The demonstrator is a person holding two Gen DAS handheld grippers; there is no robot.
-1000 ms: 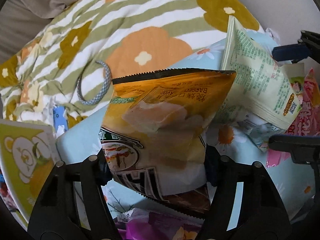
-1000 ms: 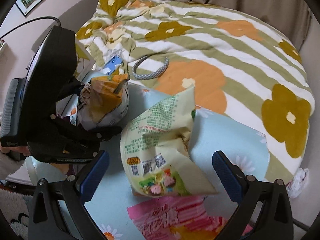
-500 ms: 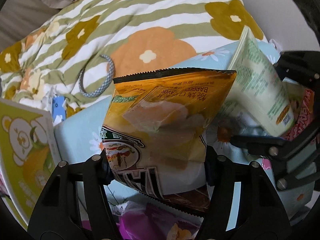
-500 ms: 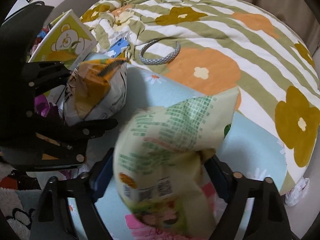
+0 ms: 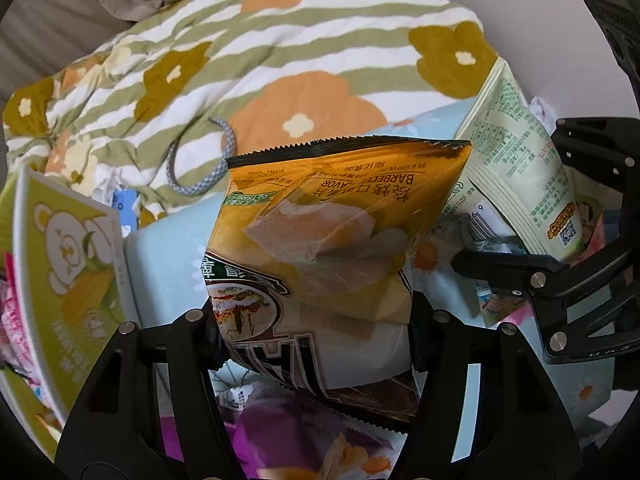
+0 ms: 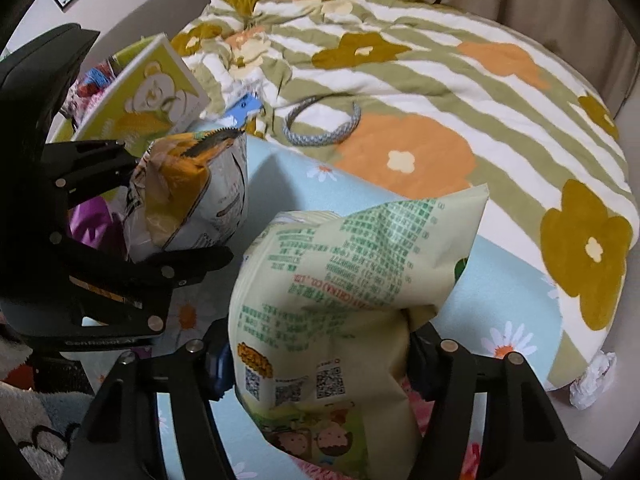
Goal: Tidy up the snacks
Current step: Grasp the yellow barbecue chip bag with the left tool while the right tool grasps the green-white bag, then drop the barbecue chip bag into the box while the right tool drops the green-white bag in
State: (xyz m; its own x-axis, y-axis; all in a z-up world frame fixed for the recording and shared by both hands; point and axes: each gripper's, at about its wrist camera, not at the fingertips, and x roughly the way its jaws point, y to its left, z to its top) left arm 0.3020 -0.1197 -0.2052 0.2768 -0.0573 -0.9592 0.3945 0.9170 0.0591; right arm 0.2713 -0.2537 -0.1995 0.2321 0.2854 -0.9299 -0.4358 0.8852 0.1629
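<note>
While the left tool clamps the orange barbecue chip bag low on its body, the bag stands on end, long axis running up and away from the camera, serrated top seal at the far end and its print upside down. The tool's jaws have just been closing, and their pads press the bag's sides. It points steeply down over the pale blue daisy-print cushion, with a purple packet lying below it.

Over on the right, the right tool has just been closing too, and now pinches the pale green snack bag at its waist. That bag also rises lengthwise away from the lens, top corner tilted to the right, QR codes near the tool. This one points steeply down as well.

Beyond both bags, a green bear-print box stands at the left, then a grey braided loop rests on the striped flower quilt.
</note>
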